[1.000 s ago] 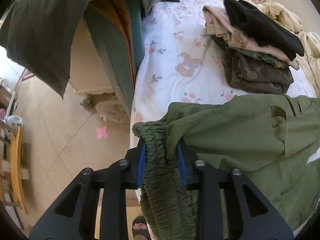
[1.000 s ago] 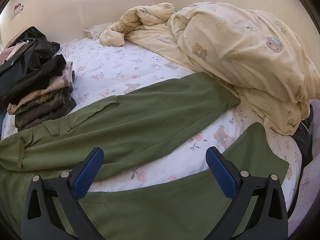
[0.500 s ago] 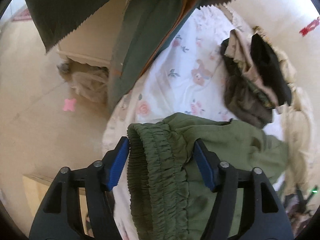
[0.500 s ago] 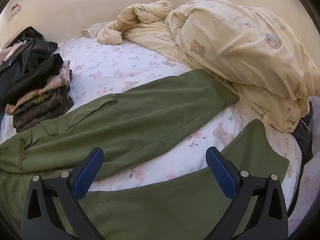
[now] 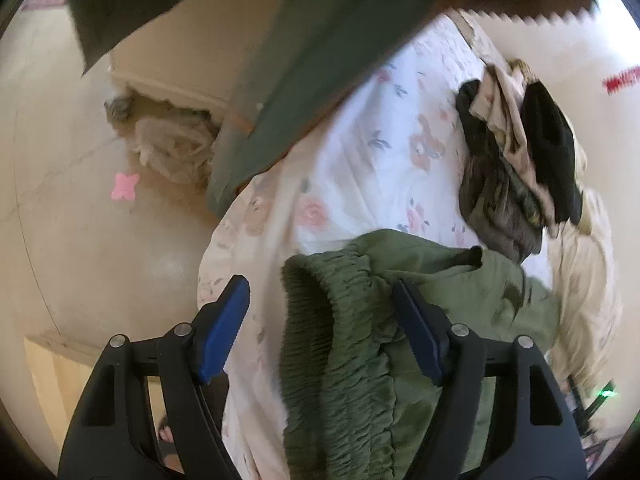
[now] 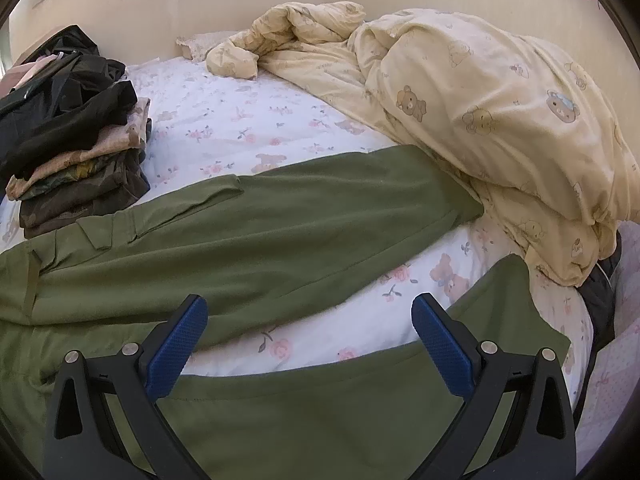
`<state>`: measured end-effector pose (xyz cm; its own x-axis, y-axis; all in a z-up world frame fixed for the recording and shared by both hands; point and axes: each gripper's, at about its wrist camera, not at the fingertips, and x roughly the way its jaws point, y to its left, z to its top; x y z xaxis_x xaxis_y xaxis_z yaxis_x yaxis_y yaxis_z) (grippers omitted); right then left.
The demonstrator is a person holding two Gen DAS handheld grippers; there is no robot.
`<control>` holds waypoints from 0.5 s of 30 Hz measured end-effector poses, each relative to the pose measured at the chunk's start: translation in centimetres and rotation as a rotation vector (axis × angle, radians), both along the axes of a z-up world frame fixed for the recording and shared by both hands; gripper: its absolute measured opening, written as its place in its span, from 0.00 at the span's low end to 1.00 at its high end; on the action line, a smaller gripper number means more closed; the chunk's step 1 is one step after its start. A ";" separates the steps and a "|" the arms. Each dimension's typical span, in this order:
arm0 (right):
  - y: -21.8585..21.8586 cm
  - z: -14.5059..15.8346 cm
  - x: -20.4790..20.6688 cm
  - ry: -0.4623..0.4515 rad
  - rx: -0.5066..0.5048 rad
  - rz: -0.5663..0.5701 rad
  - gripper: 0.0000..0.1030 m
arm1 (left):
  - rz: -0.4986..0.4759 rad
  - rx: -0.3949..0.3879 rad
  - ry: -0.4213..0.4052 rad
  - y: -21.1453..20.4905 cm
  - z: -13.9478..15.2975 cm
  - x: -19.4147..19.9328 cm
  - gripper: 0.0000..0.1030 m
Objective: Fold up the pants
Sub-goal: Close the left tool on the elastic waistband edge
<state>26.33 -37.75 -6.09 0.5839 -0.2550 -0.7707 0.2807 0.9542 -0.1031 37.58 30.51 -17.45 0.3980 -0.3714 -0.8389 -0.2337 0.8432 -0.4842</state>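
Olive green pants (image 6: 256,240) lie spread on the floral bed sheet (image 6: 240,128), their two legs apart with a strip of sheet between them. In the left wrist view the gathered elastic waistband (image 5: 332,344) lies between the fingers of my left gripper (image 5: 320,328), which is open; the blue pads stand clear of the cloth. My right gripper (image 6: 308,340) is open and empty, hovering over the near leg (image 6: 320,412).
A stack of folded clothes (image 6: 76,152) sits on the left of the bed, also in the left wrist view (image 5: 516,160). A crumpled yellow duvet (image 6: 460,112) fills the right. The bed edge and floor (image 5: 80,220) lie left; dark hanging cloth (image 5: 320,20) is above.
My left gripper has opened and let go of the waistband, which now rests on the bed. The left view has tilted and swung. The right gripper has barely moved.
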 end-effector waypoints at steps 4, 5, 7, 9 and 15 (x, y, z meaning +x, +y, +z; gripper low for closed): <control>-0.5 0.0 0.0 -0.002 0.004 -0.013 1.00 | -0.032 0.019 0.066 -0.9 -0.9 0.4 0.30; -0.5 0.0 0.0 -0.001 0.009 -0.014 1.00 | -0.032 0.021 0.060 -0.9 -0.8 0.3 0.28; -0.6 0.0 0.1 -0.002 0.016 -0.013 1.00 | -0.047 0.049 0.034 -1.1 0.1 0.1 0.13; -0.5 0.2 0.0 -0.007 0.014 -0.009 1.00 | -0.060 0.102 0.005 -1.5 1.3 -0.3 0.09; -0.8 0.8 -0.5 -0.032 0.037 -0.004 1.00 | -0.078 0.235 -0.096 -3.1 5.5 -1.8 0.08</control>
<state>25.83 -38.51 -5.26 0.6073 -0.2288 -0.7609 0.2868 0.9562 -0.0586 35.78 27.40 -11.94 0.4575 -0.2031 -0.8657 -0.1263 0.9489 -0.2893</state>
